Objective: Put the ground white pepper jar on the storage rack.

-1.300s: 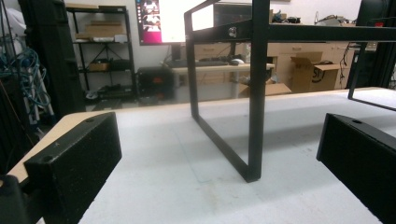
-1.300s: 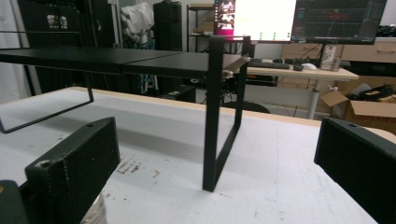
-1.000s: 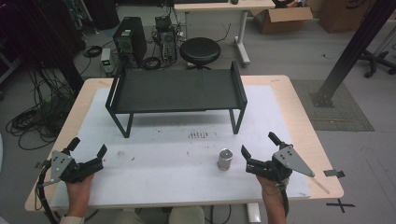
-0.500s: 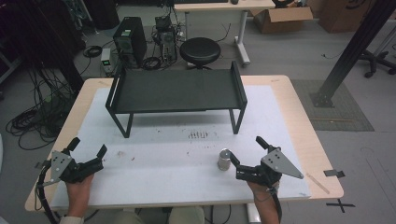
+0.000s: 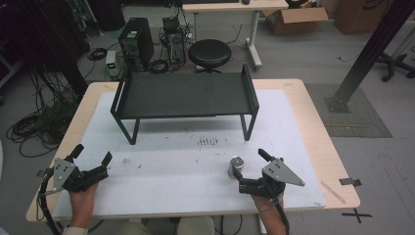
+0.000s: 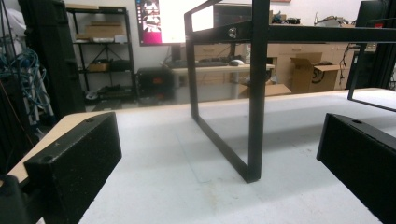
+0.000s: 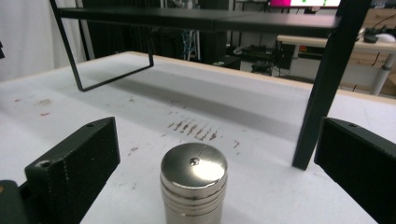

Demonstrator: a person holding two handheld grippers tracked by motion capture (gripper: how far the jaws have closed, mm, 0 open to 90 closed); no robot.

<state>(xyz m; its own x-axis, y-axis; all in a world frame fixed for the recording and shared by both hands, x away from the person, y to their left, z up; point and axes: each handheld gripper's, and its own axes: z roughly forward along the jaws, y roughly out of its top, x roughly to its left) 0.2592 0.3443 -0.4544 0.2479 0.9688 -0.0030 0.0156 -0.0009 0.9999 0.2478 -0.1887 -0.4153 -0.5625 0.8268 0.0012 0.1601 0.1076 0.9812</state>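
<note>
I see a small ridged silver metal cylinder upright on the white mat, ungripped between my right gripper's wide-open jaws, near the black rack; my left gripper gapes empty.

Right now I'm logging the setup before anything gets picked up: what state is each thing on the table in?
Metal cylinder: upright on the white mat, between the right gripper's open jaws, not gripped.
Black rack: standing on its legs, top shelf bare.
Left gripper: open, holding nothing, low over the mat.
Right gripper: open, around the cylinder.
White mat: flat, with small reddish-brown stains.
</note>
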